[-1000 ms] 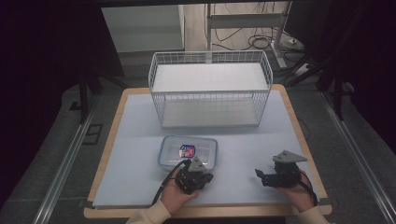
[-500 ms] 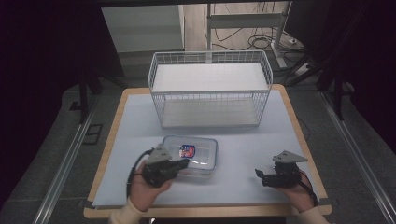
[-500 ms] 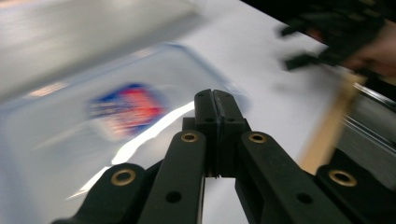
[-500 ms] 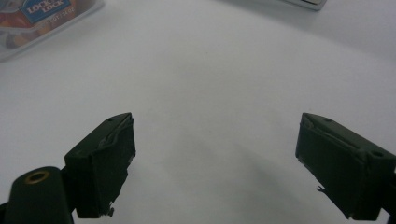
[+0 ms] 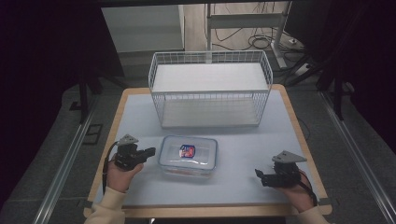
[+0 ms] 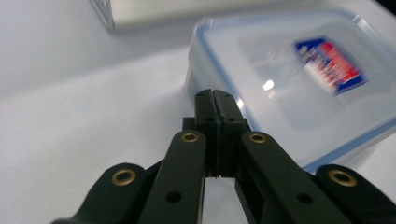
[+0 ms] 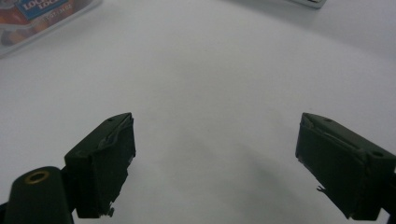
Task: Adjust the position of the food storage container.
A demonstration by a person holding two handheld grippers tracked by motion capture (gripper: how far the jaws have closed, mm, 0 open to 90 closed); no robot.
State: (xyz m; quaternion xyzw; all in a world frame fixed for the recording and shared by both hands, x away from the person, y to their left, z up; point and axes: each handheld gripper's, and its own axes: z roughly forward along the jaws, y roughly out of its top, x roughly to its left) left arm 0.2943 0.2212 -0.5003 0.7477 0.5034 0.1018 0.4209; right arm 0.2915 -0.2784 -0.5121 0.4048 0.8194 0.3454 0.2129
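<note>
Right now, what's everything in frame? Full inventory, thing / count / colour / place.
Table: 1, pale blue-grey top with a wooden edge, centre of the high view.
Wire basket: 1, white, far half of the table, open side facing the person, nothing seen inside.
Food container: 1, clear with a blue-rimmed lid and a red-and-blue label, lid on, near centre of the table in front of the basket.
Cables: several, dark, on the floor beyond the table.
Left tool: 1, black, jaws closed on nothing, tips near the container's left side.
Right tool: 1, black, jaws wide apart, low over bare table right of the container.
Hands: 2, in pale sleeves, left and right, at the near edge.
</note>
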